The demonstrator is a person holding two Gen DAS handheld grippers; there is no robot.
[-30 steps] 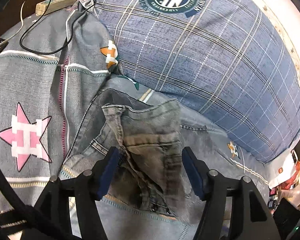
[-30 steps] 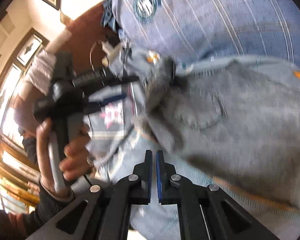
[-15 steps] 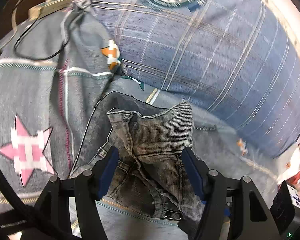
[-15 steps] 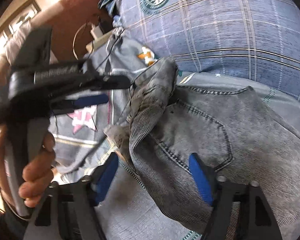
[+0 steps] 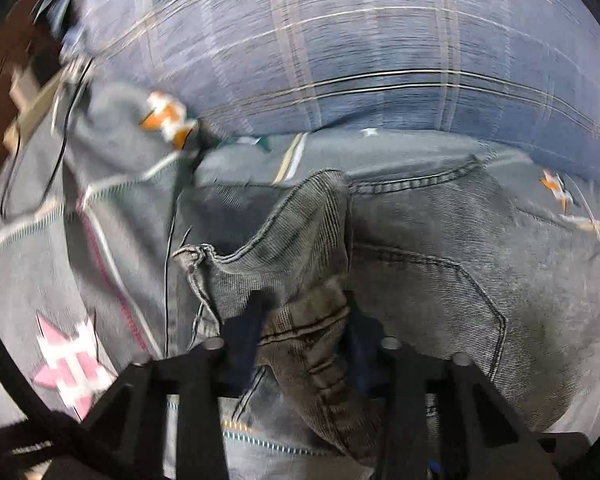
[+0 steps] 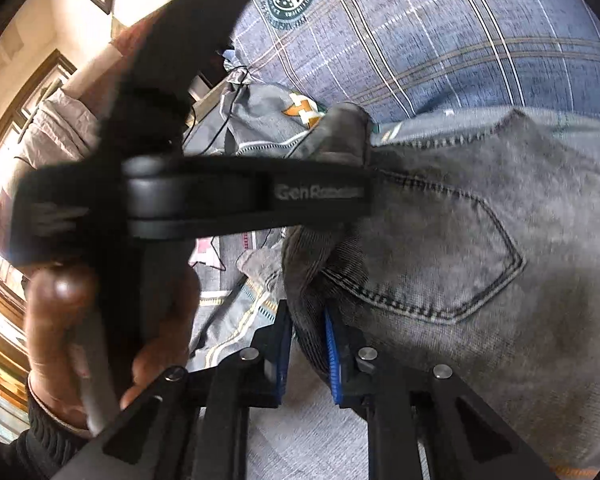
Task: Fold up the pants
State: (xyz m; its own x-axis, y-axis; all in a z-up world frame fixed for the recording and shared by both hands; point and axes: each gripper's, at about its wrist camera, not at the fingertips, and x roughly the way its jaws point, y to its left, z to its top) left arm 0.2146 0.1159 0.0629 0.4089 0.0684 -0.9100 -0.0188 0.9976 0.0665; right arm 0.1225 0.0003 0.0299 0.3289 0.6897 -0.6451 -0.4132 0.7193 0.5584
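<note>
The faded grey denim pants (image 5: 440, 280) lie spread on a bed, over a grey patchwork bedsheet with pink and orange star motifs (image 5: 60, 264). A raised fold of the waistband end stands up from the rest of the garment. Behind it rises a large blue plaid pillow with a round green crest (image 5: 340, 40).

The left tool (image 5: 304, 320) has its two black fingers closed in on that raised fold, with bunched denim pressed between them. The right wrist view shows the same tool from the side, crossing the frame, its handle held in the person's left hand (image 6: 112, 332).

The right tool (image 6: 308, 344) pinches a lower part of the same fold between its blue-padded fingers (image 6: 332, 350), which stand close together with cloth filling the narrow gap. Just beside this grip lies the stitched back pocket (image 6: 428, 256), flat and facing up; whether anything is inside it cannot be told.

A thin black cable (image 5: 60, 136) trails across the sheet at far left, near a blurred pale power strip (image 5: 28, 108).
</note>
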